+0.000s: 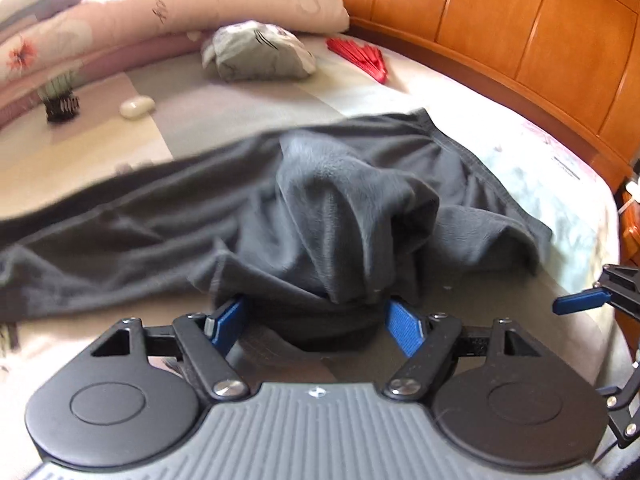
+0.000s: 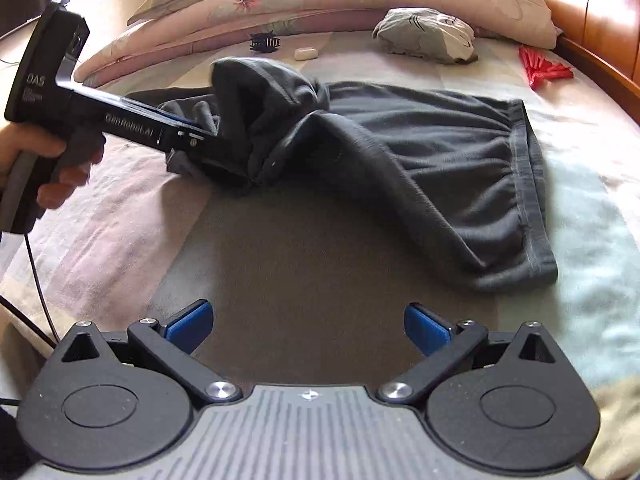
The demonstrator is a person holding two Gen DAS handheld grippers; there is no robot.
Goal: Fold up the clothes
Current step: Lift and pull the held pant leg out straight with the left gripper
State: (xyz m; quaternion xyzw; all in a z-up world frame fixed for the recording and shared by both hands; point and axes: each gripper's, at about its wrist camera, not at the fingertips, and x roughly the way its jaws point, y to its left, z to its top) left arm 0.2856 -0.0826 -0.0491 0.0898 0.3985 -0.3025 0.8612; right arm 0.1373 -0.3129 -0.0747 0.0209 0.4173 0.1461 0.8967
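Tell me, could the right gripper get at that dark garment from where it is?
Probably yes. The right gripper is open over bare bedsheet, and nothing lies between it and the garment just ahead.

Our bed (image 2: 320,240) and what lies on it

We see a dark grey garment (image 2: 460,168) spread mid-bed, a folded quilt (image 2: 320,0), a grey bundle (image 2: 424,36), red hangers (image 2: 540,70), a hair claw (image 2: 264,43) and a small white case (image 2: 306,53).
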